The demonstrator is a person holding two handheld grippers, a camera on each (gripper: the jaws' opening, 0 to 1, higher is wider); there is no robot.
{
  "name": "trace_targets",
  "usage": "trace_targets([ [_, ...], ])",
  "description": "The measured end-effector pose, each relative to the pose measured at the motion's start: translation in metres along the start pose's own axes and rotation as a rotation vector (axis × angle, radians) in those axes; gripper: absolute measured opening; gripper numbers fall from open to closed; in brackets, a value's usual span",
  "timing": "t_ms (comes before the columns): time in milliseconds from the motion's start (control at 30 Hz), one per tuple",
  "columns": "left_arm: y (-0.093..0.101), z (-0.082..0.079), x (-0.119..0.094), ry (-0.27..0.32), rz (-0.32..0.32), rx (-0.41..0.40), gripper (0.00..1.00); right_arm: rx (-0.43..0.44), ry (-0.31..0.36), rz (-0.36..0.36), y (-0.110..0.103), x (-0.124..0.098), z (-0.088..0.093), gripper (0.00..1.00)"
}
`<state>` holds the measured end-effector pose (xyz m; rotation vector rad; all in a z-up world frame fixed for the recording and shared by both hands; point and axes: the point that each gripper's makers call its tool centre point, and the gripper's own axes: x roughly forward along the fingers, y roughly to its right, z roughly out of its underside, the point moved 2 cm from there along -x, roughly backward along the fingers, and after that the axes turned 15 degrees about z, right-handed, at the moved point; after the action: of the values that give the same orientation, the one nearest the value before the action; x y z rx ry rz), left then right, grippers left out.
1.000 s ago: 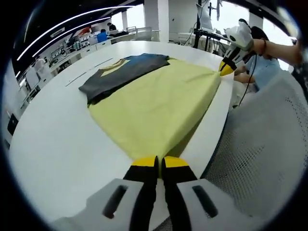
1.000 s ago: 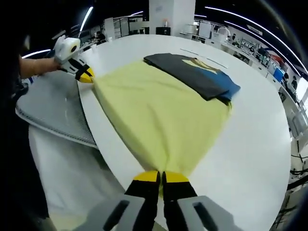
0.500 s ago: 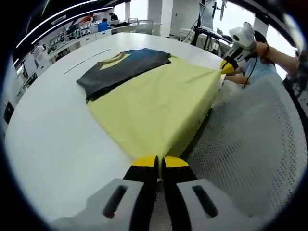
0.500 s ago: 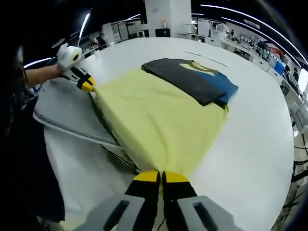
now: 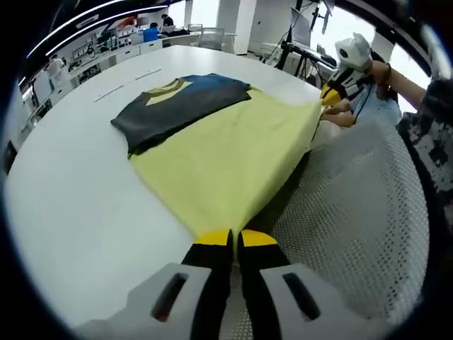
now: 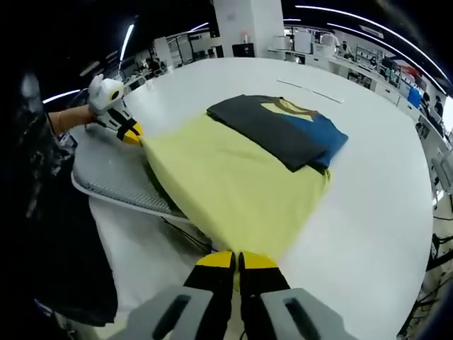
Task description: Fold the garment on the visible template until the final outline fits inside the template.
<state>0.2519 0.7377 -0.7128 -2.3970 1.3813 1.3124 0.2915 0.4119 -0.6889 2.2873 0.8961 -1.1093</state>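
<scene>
Your left gripper (image 5: 231,239) and right gripper (image 6: 237,261) fingers each pinch a corner of the yellow garment (image 5: 226,152), stretched off the bench (image 5: 64,191) toward 6 o'clock, fold barely started.

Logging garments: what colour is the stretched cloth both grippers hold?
Pale yellow cloth, plain; clearest in the left gripper view.
</scene>
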Motion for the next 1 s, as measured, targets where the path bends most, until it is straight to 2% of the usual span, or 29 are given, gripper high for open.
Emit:
trace_targets([
  [100,-0.005,-0.011,-0.007,0.029,-0.024,0.011,0.00,-0.043,0.022,0.013,0.005,-0.001,-0.011,0.00],
  [200,-0.006,-0.021,-0.013,0.054,-0.039,0.011,0.00,-0.053,0.030,0.022,0.010,-0.002,-0.019,0.00],
  [467,-0.011,-0.040,-0.021,0.067,-0.065,0.037,0.00,-0.055,0.071,0.061,0.027,0.000,-0.041,0.00],
  [567,-0.016,-0.054,-0.028,0.098,-0.096,0.055,0.00,-0.071,0.093,0.080,0.035,0.000,-0.053,0.00],
  [733,-0.025,-0.072,-0.034,0.122,-0.119,0.073,0.00,-0.070,0.120,0.110,0.048,0.002,-0.068,0.00],
  [1000,-0.047,-0.103,-0.043,0.173,-0.206,0.110,0.00,-0.035,0.171,0.155,0.063,0.004,-0.093,0.00],
])
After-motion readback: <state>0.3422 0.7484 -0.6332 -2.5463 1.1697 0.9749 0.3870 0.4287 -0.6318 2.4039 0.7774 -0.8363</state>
